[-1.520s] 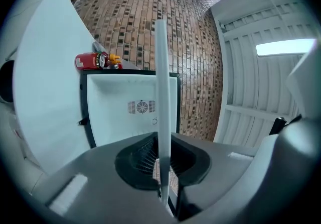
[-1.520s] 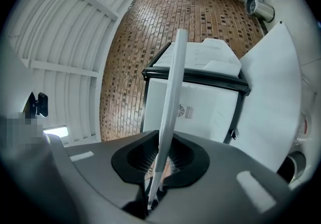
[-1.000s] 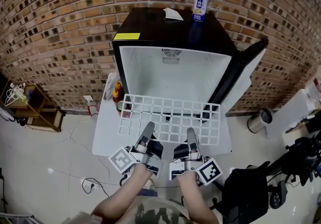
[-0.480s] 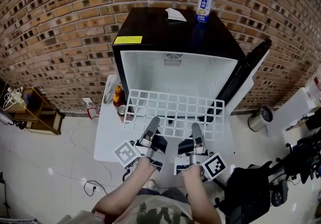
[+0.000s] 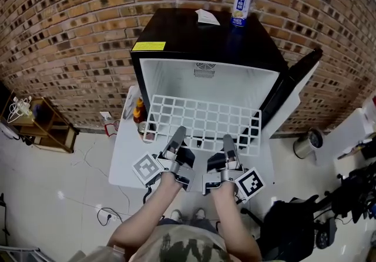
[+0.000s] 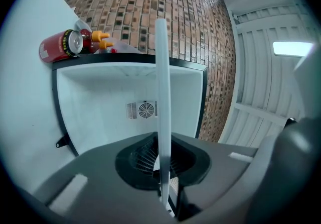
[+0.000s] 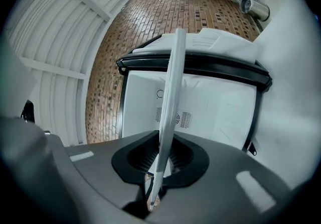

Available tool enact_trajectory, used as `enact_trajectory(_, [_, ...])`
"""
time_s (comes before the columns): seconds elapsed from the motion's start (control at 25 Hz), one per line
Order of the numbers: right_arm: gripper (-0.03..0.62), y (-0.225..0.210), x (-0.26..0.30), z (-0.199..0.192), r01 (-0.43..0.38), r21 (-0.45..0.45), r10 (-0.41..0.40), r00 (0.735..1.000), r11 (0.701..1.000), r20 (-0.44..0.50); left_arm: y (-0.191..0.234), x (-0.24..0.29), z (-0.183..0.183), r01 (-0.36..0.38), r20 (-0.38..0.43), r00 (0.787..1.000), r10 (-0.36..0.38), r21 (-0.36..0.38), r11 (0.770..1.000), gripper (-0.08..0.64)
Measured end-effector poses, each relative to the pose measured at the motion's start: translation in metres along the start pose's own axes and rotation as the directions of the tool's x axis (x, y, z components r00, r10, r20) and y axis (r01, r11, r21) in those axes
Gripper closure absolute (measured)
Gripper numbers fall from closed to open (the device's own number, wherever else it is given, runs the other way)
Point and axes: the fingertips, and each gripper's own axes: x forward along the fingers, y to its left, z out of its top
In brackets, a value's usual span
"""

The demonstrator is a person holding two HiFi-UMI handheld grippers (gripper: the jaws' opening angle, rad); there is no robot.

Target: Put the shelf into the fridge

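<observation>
A white wire shelf (image 5: 202, 121) is held flat in front of the open black mini fridge (image 5: 200, 43), its far edge at the fridge's mouth. My left gripper (image 5: 177, 135) is shut on the shelf's near edge at the left. My right gripper (image 5: 227, 140) is shut on the same edge at the right. In both gripper views the shelf (image 6: 161, 92) (image 7: 170, 102) shows edge-on between the jaws, pointing into the white fridge interior (image 6: 115, 97) (image 7: 210, 102) with its rear vent.
The fridge door (image 5: 294, 87) stands open at the right. A can (image 5: 239, 7) and a paper (image 5: 205, 17) lie on the fridge top. Bottles and a red can (image 5: 140, 115) stand left of the fridge. A brick wall is behind; a wooden rack (image 5: 35, 123) is far left.
Both grippers have carried the shelf forward and slightly up toward the fridge opening; its far edge now reaches the fridge's mouth.
</observation>
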Motion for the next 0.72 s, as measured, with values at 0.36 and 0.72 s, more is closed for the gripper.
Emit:
enact_trajectory(0.36, [0.563, -0.003, 0.018, 0.003, 0.005, 0.021, -0.004, 0.999, 1.0, -0.034, 0.003, 0.01, 0.006, -0.009, 0.04, 0.999, 0.009, -0.003, 1.0, 0.535])
enact_trajectory(0.72, [0.563, -0.007, 0.023, 0.002, 0.012, 0.049, -0.009, 0.999, 0.999, -0.044, 0.005, 0.013, 0.008, -0.009, 0.051, 0.999, 0.008, 0.007, 1.0, 0.535])
